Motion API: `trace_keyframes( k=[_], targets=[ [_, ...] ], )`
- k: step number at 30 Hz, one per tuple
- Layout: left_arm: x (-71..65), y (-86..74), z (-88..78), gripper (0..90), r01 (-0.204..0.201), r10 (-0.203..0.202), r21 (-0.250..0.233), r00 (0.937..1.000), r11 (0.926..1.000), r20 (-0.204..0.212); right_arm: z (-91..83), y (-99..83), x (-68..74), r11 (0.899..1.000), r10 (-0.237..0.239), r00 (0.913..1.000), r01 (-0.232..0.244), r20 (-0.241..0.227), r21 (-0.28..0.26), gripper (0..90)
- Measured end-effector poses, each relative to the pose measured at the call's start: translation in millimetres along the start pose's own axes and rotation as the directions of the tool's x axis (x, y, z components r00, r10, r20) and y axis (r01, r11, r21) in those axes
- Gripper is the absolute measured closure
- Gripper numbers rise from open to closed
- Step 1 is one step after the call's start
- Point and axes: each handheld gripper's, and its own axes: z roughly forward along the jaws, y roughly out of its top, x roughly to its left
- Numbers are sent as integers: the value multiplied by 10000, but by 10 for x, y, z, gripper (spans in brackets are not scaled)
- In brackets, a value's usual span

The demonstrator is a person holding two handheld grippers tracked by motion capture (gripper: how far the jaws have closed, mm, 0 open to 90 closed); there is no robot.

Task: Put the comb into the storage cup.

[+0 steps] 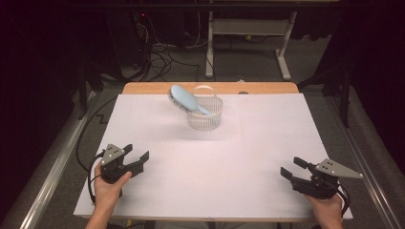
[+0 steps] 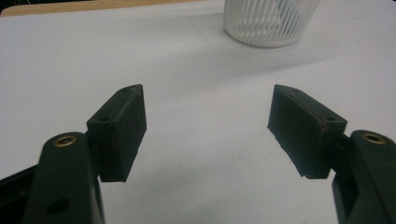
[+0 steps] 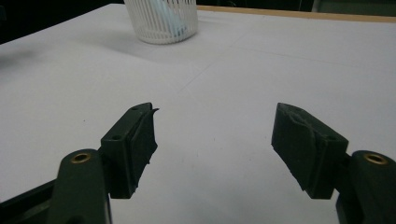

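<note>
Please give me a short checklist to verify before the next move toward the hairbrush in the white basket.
1. Left gripper jaws open and holding nothing: ok.
2. Right gripper jaws open and holding nothing: ok.
3. White basket upright on the table: ok.
4. Blue hairbrush reachable, its head leaning out over the basket rim: ok.
5. Free path across the table to the basket: ok.
6. Handle loose inside the basket: cannot tell.
</note>
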Motion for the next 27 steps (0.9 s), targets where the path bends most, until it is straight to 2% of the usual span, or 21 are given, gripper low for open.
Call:
trace_keyframes(
  k=[27],
  targets=[
    [-8, -153, -8, 288, 75, -74, 166, 9999, 9998, -85, -4, 1, 1, 10000, 42, 10000, -42, -14, -53, 313]
  ],
)
